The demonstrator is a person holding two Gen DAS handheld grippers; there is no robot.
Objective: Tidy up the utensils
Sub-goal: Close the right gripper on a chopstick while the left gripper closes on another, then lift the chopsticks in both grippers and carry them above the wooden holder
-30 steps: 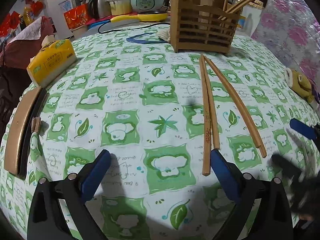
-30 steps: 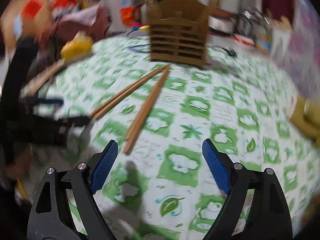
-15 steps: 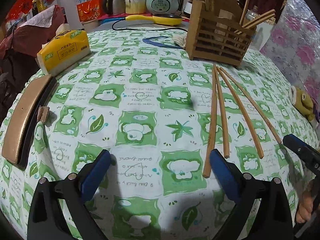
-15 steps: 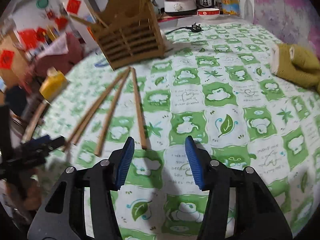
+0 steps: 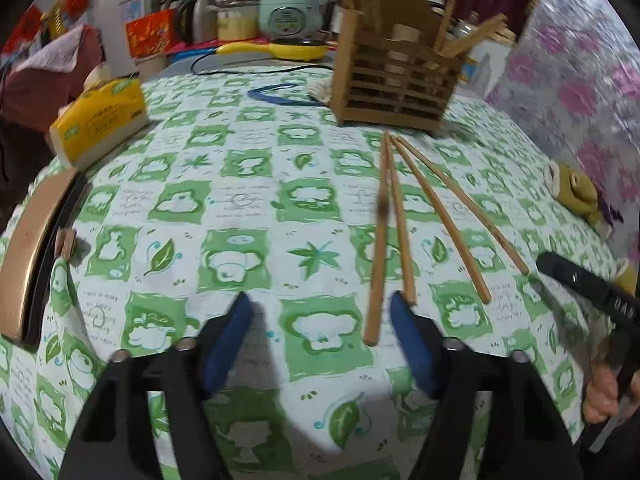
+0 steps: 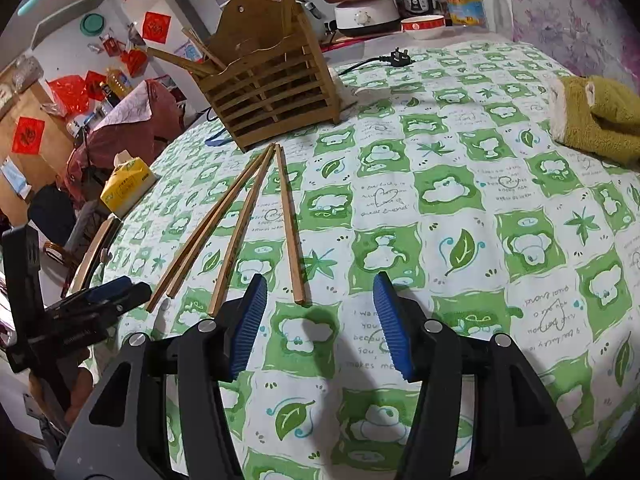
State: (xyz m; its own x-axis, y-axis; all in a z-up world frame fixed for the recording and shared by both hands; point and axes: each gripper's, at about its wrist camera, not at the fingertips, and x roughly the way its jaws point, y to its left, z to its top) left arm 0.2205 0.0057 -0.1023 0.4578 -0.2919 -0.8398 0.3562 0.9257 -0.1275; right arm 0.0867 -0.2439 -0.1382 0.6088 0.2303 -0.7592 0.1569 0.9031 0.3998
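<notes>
Several wooden chopsticks lie fanned out on the green and white tablecloth, tips toward a slatted wooden utensil holder that holds more sticks. In the right wrist view the chopsticks lie ahead and left, the holder beyond them. My left gripper is open and empty, its right finger beside the near ends of the left pair. My right gripper is open and empty, just behind the near end of the rightmost chopstick.
A yellow tissue pack and a curved wooden piece lie at the left. A green plush toy lies at the right. A blue band, a power cord and kitchen appliances are at the back.
My left gripper has narrowed and moved closer to the chopsticks. My right gripper swung round to face the chopsticks, narrowed, then widened slightly near the rightmost chopstick's end.
</notes>
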